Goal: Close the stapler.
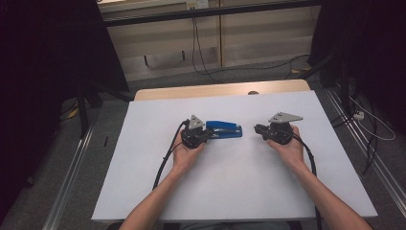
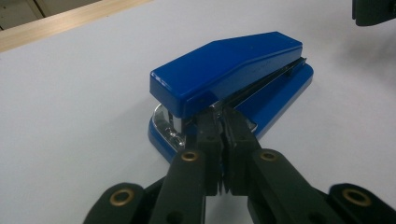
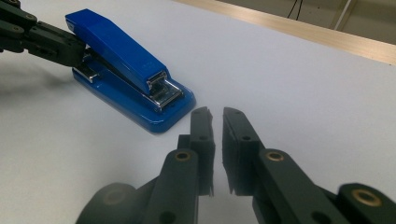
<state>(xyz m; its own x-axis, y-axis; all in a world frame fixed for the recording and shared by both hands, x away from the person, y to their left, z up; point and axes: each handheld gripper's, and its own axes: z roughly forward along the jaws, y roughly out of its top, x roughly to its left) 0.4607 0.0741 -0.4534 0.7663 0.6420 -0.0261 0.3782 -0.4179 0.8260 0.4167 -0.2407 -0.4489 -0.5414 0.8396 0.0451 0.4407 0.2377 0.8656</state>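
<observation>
A blue stapler [image 1: 224,129] lies flat on the white table top [image 1: 230,191], between my two hands. My left gripper [image 1: 209,132] points right at the stapler's rear end. In the left gripper view its jaws stand almost together, and my left gripper [image 2: 223,114] has its tips against the hinge end of the stapler [image 2: 224,74], with nothing between them. My right gripper [image 1: 257,128] points left, a short way off the stapler's front. My right gripper [image 3: 215,114] shows a narrow gap between its jaws and holds nothing; the stapler [image 3: 121,60] lies just beyond its tips.
A wooden strip [image 1: 215,89] runs along the table's far edge. Cables [image 1: 201,57] lie on the floor behind the table, and dark curtains hang at both sides. A cable [image 1: 165,163] trails from each gripper toward the near edge.
</observation>
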